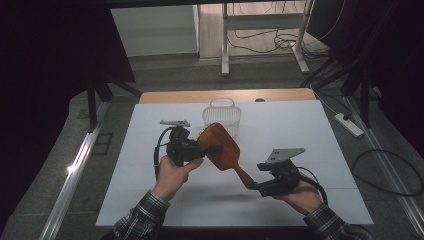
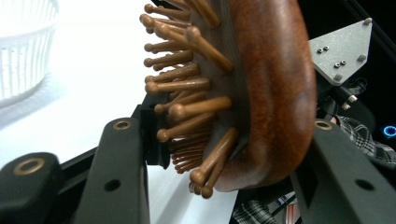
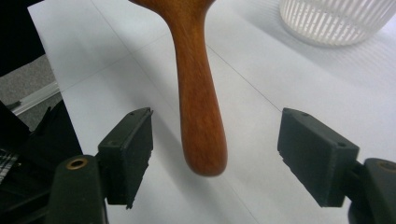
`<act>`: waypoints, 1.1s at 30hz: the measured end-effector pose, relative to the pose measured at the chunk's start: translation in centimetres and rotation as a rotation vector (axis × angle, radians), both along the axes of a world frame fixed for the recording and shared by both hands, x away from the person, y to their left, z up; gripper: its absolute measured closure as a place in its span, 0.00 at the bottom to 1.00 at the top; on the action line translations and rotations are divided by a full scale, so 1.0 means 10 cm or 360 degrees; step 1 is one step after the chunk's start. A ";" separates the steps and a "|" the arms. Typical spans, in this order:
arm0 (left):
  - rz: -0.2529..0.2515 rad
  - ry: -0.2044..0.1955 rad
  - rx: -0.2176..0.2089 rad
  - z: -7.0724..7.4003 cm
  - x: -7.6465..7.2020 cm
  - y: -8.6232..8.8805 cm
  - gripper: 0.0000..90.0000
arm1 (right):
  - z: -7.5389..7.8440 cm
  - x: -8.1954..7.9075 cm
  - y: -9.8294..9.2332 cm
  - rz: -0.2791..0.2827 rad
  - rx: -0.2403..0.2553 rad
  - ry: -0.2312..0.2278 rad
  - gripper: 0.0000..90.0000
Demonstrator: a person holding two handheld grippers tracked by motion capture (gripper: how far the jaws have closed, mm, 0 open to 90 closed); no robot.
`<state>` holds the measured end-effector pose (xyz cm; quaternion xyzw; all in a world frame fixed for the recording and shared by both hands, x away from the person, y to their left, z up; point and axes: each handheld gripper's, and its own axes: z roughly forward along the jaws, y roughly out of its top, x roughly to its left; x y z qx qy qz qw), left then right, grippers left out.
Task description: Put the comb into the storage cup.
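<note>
A brown wooden hairbrush (image 1: 220, 146) hangs tilted above the white table (image 1: 300, 130). My left gripper (image 1: 216, 148) is shut on the brush's oval head. In the left gripper view one jaw bears on the wooden bristles (image 2: 187, 84) and the other on the smooth back of the head (image 2: 275, 93). The brush handle (image 3: 198, 93) runs down towards my right gripper (image 1: 252, 186). That gripper (image 3: 217, 140) stands open, with the rounded handle end between its two pads and a gap on either side.
A white slatted basket (image 1: 221, 116) with a handle stands at the back middle of the table, just behind the brush. The table's wooden far edge (image 1: 225, 95) shows beyond it. Dark floor, cables and stands surround the table.
</note>
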<state>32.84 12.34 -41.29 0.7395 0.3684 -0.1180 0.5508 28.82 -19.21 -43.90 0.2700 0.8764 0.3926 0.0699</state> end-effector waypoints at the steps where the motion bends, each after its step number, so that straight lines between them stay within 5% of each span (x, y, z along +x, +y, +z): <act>1: 0.0004 -0.0003 0.0009 0.00 0.00 0.01 0.59 | 0.00 0.00 -0.01 -0.0001 -0.0005 -0.0001 0.29; 20: 0.0104 -0.0030 0.0052 0.08 0.13 0.17 0.59 | -0.02 0.03 -0.23 -0.0045 -0.0007 0.0054 0.09; 33: 0.0176 -0.0044 0.0059 0.12 0.21 0.28 0.59 | -0.03 -0.01 -0.42 -0.0111 -0.0009 -0.0001 0.00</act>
